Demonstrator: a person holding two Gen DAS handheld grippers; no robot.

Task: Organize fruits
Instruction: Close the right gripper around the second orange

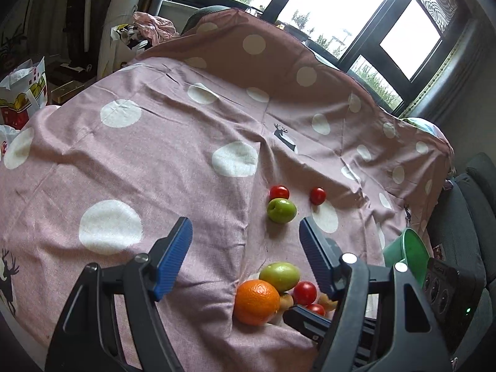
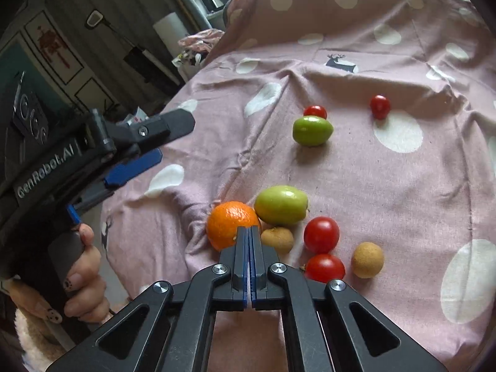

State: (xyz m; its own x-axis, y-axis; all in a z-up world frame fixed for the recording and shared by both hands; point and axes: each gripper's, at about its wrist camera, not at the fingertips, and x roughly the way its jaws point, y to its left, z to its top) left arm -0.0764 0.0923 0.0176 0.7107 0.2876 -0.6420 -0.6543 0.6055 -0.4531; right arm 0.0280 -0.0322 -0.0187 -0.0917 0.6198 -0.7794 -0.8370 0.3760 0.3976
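The fruits lie on a pink dotted cloth (image 2: 387,186) in 2 loose groups, which suggests sorting is only partly done. The near group gathers an orange (image 2: 228,223), a green fruit (image 2: 280,204), 2 red tomatoes (image 2: 321,234) and 2 small brown fruits (image 2: 367,260), packed close or touching, so they hold each other against rolling on the soft, creased surface. The far group holds a second green fruit (image 2: 312,130) with a tomato (image 2: 314,111) touching it behind, and 1 more tomato (image 2: 379,106) set apart to the right. The right claw (image 2: 249,232) is clenched with its blue pads pressed together and nothing between them; its tip sits in front of the orange and beside a brown fruit, a posture suited to nudging rather than lifting. The left claw (image 1: 245,238) is released, jaws wide and empty, poised above the cloth short of the far green fruit, probably ready for a pick. A green container (image 1: 406,255) waits at the cloth's right edge, likely the destination.
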